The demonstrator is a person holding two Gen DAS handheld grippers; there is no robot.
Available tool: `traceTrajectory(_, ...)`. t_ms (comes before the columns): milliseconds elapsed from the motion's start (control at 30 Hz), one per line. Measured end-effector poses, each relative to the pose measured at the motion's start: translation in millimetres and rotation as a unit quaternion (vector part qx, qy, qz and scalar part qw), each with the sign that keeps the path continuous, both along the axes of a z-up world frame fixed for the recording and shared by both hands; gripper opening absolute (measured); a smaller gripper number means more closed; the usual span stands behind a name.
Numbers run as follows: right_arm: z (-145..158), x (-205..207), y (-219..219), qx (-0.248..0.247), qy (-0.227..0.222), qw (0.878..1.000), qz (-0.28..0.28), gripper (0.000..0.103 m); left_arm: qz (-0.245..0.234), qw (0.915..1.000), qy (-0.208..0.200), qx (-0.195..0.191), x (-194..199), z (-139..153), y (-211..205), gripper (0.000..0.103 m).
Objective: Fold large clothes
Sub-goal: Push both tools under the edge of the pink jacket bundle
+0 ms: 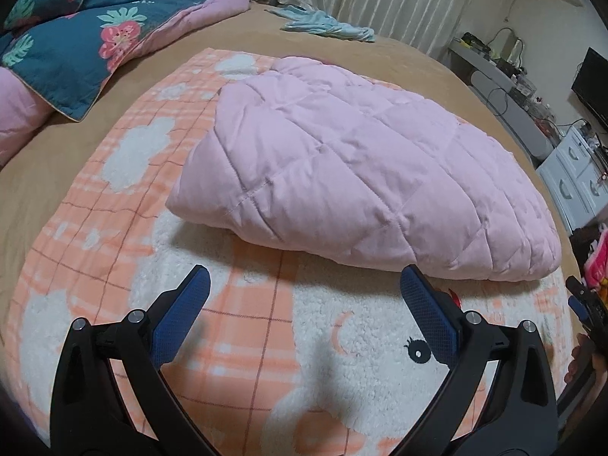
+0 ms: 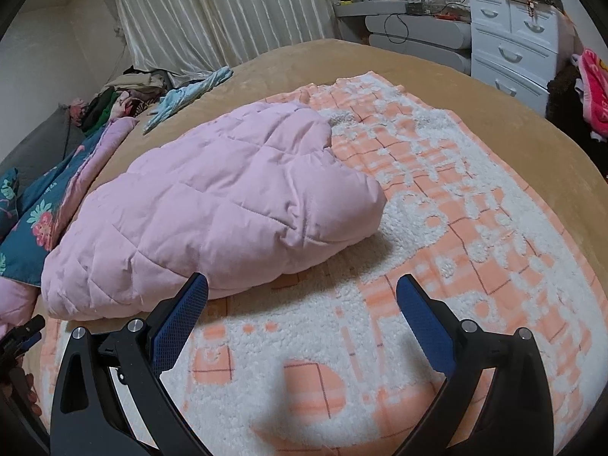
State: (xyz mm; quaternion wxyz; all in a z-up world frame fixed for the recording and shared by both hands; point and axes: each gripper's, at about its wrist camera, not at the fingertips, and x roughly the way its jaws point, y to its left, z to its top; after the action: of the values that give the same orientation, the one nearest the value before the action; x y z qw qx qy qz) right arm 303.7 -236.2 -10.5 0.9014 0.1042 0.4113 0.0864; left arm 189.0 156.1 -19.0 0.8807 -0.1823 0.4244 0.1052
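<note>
Both grippers, left (image 1: 304, 288) and right (image 2: 302, 292), hover spread (empty) before the folded pink quilted jacket (image 1: 357, 174), perhaps hooded.

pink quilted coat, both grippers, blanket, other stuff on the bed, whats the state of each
pink quilted coat: folded into a puffy bundle, lying on the blanket
left gripper: open, empty, above the blanket
right gripper: open, empty, near the coat's edge
orange plaid blanket: spread flat on the bed
floral duvet: bunched
light blue garment: crumpled, unfolded
</note>
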Motion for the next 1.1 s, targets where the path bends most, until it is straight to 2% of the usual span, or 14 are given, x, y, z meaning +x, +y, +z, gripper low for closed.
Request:
traceTrajectory(200,3,2,6,0.012,-0.003,1.000,0.009,0.099,-0.007,0.9998,-0.013,-0.015,6,0,-7,0.094)
traceTrajectory(400,5,5,10,0.017,-0.002,1.000,0.010,0.099,-0.020,0.9996,-0.022,0.000,14,5,-18,0.094)
traceTrajectory(700,12,3,18,0.025,-0.005,1.000,-0.004,0.099,-0.005,0.9998,-0.021,-0.005,21,-2,-3,0.094)
traceTrajectory(900,2,6,13,0.068,0.012,0.996,-0.052,0.099,0.039,0.9970,-0.025,-0.062,22,-12,23,0.094)
traceTrajectory(1100,-10,14,18,0.091,0.032,0.993,-0.065,0.099,0.065,0.9924,-0.031,-0.100,26,-17,33,0.094)
